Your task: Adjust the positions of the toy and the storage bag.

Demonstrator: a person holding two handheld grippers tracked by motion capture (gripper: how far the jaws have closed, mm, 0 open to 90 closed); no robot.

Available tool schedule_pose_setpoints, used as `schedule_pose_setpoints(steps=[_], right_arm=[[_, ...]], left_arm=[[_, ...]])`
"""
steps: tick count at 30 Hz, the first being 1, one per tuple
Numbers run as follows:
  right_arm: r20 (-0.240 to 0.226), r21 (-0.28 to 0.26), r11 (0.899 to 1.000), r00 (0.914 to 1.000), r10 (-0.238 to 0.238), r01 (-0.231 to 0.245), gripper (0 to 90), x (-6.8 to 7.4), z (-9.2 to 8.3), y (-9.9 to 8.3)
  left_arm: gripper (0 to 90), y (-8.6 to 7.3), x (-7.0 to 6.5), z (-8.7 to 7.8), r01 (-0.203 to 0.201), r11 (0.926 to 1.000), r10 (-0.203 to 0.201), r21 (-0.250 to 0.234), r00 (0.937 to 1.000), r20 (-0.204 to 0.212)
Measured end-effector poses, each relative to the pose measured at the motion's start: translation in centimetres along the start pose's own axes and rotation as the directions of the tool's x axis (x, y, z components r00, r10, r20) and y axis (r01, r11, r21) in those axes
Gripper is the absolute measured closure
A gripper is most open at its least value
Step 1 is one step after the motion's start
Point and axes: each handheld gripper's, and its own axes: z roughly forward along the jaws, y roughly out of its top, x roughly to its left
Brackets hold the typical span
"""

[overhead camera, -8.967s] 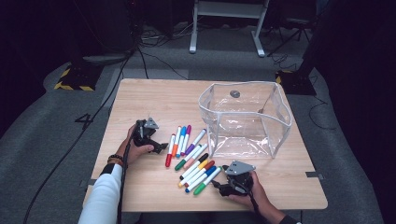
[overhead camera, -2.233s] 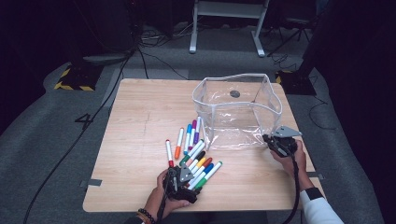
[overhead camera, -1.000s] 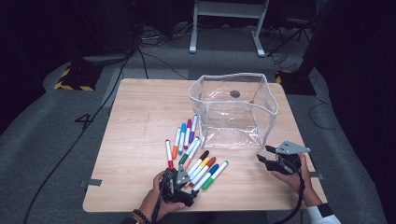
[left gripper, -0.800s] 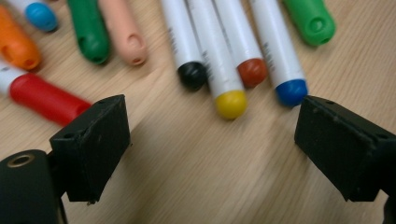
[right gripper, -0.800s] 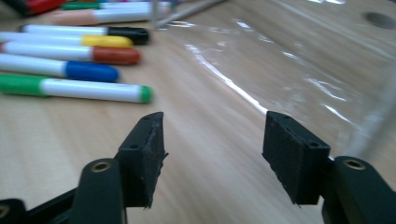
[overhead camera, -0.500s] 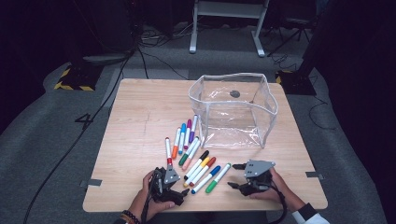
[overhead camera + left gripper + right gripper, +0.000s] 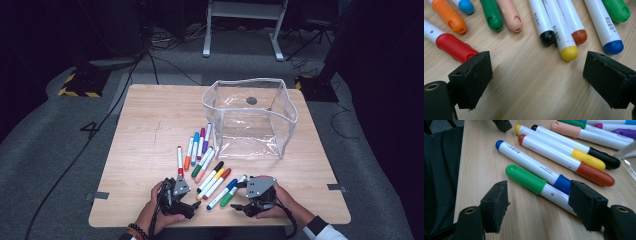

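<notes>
Several coloured markers [image 7: 207, 165] lie fanned out on the wooden table [image 7: 150, 120], in front of a clear plastic pouch [image 7: 250, 117] that stands open. My left gripper [image 7: 186, 200] rests at the table's near edge, open, facing the marker ends; its jaws [image 7: 536, 82] frame bare wood, with a red cap [image 7: 455, 47] beside the left jaw. My right gripper [image 7: 241, 196] lies to the right of the markers and its jaws have just been opening. The green-capped marker [image 7: 529, 180] lies between its open jaws [image 7: 539, 207], with neither pad pressing on it.
The pouch has a dark spot [image 7: 251, 100] on its floor. A metal stand [image 7: 242, 27] and cables lie on the grey floor beyond the table. The near table edge runs just under both hands.
My right gripper has swung from the table's right side to the left and nearer, beside the green marker, with its jaws wider. My left gripper has shifted slightly left.
</notes>
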Motion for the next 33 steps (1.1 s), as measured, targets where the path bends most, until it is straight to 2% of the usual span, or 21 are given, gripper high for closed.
schedule_pose_setpoints(steps=[6,12,15,20,22,25,27,32,33], right_arm=[[-0.036,0.002,0.999,0.9988,-0.033,0.034,34.3,0.2,1.1,0.8],[-0.043,-0.021,0.998,0.9971,-0.064,0.063,35.5,0.3,1.7,1.8],[-0.050,-0.035,0.998,0.9977,-0.047,0.045,35.3,-0.1,2.0,2.2],[-0.089,0.000,1.000,0.9960,-0.004,0.004,37.7,-0.6,2.8,1.9],[-0.103,0.018,1.000,0.9947,0.009,-0.007,42.5,-0.7,3.0,1.6],[-0.130,0.015,0.999,0.9909,0.037,-0.035,52.8,-0.8,2.7,1.2],[-0.137,0.017,0.999,0.9901,0.030,-0.028,57.7,-0.7,2.2,0.9],[-0.127,0.023,0.998,0.9904,0.055,-0.053,72.9,-0.9,1.0,-0.2],[-0.126,0.022,0.998,0.9907,0.053,-0.051,73.6,-0.9,0.8,-0.4]], left_arm=[[9.2,-0.4,0.7,-0.4,-0.008,1.0000,0.008,0.001,1.0000,0.005],[9.2,-0.4,0.8,-0.4,-0.009,1.0000,0.009,0.002,0.9999,0.007],[9.2,-0.4,0.8,-0.4,-0.011,0.9999,0.011,0.002,0.9999,0.008],[9.2,-0.4,0.8,-0.4,-0.011,0.9999,0.011,0.002,0.9999,0.008],[9.1,-0.4,0.9,-0.4,-0.012,0.9999,0.012,0.002,0.9999,0.009],[9.2,-0.4,0.8,-0.4,-0.011,0.9999,0.011,0.002,0.9999,0.008],[9.2,-0.4,0.8,-0.4,-0.010,0.9999,0.010,0.002,0.9999,0.007],[9.2,-0.4,0.9,-0.4,-0.011,0.9999,0.011,0.001,0.9999,0.007],[9.2,-0.5,0.9,-0.4,-0.014,0.9999,0.014,-0.001,0.9998,0.012]])
